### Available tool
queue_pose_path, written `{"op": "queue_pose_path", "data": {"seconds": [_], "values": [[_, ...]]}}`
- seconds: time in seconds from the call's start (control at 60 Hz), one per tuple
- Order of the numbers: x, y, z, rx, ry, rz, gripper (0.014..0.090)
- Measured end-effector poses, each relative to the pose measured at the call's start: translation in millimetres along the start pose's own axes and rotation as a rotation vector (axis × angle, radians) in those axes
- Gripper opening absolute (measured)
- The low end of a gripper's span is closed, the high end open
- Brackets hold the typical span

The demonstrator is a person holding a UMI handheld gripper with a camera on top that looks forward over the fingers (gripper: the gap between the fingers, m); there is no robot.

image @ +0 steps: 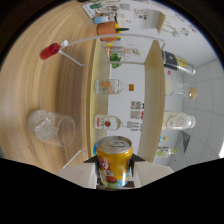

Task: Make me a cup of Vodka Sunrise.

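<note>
Vodka Sunrise needs juice, and the orange can [114, 162] is the thing in hand now: the gripper [115, 172] clenches it, one finger pressing on each side, the top with its pull tab facing up. The view seems turned on its side, so the wooden table [30, 80] fills the 9 o'clock side. The glass [51, 128], with ice inside, rests there at about 10 o'clock from the can, near but apart. A wooden shelf [102, 85] with several bottles runs toward 12 o'clock, and a red-tipped wire tool [50, 51] lies far at 11 o'clock. To do this step well, I think the grip must be kept firm and the can level while it goes to the glass, then tilted slowly over the rim so nothing spills.
</note>
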Motion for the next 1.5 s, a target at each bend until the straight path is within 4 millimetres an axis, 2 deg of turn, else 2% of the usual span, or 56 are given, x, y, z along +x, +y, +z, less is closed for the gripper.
{"op": "queue_pose_path", "data": {"seconds": [0.133,0.3,0.467,0.55,0.683,0.767,0.9,1.0,1.067,1.15,1.217,1.367,1.5], "values": [[2,-6,3,-0.01,0.02,-0.22,0.0502],[-11,-14,9,-0.002,0.009,-0.423,0.0499],[-25,-15,11,0.017,-0.02,-0.473,0.0501],[-25,-15,8,0.017,-0.024,-0.412,0.0498],[-6,-20,2,0.047,0.002,-0.196,0.0503],[21,-23,-6,0.078,0.025,0.033,0.0509],[60,-14,-21,0.123,0.027,0.472,0.0507],[77,7,-32,0.164,0.017,0.815,0.051],[79,29,-35,0.174,0.002,1.029,0.0509],[69,60,-36,0.173,-0.011,1.244,0.0509],[50,88,-30,0.147,-0.019,1.378,0.0509],[-12,137,-7,0.072,-0.054,1.539,0.0509],[-74,159,18,0.005,-0.129,1.642,0.0507]]}}
